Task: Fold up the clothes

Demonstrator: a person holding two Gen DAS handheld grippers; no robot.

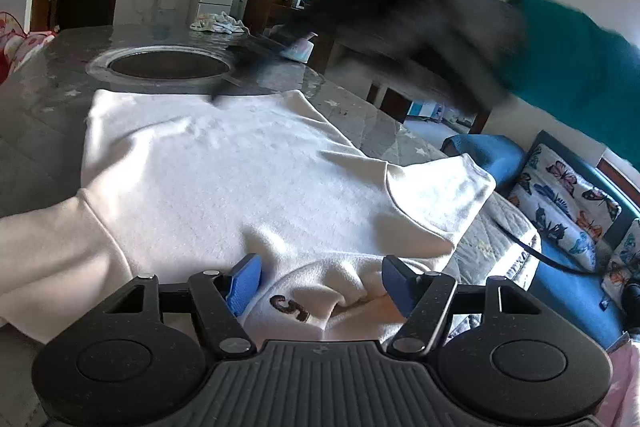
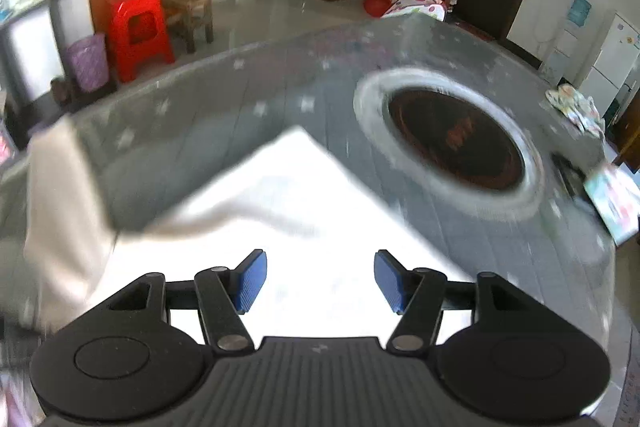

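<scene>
Grey star-print table cover (image 1: pixel 48 99): cream sweatshirt (image 1: pixel 224 163) spread flat, body open, both sleeves out sideways.

Round recessed well (image 2: pixel 456 143) beyond sweatshirt hem: dark inside, contents unclear.

Step, judged: laid out, fold lines not visible; fits spreading or unfolding.

Left gripper (image 1: pixel 320 283): released, straddling collar.

Right gripper (image 2: pixel 318 281): released, blurred, over hem corner.

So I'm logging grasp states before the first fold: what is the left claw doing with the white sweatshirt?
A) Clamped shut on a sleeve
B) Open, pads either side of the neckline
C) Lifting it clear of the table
B: the left claw is open, its blue pads straddling the white sweatshirt neckline, the garment lying spread on the table.
</scene>
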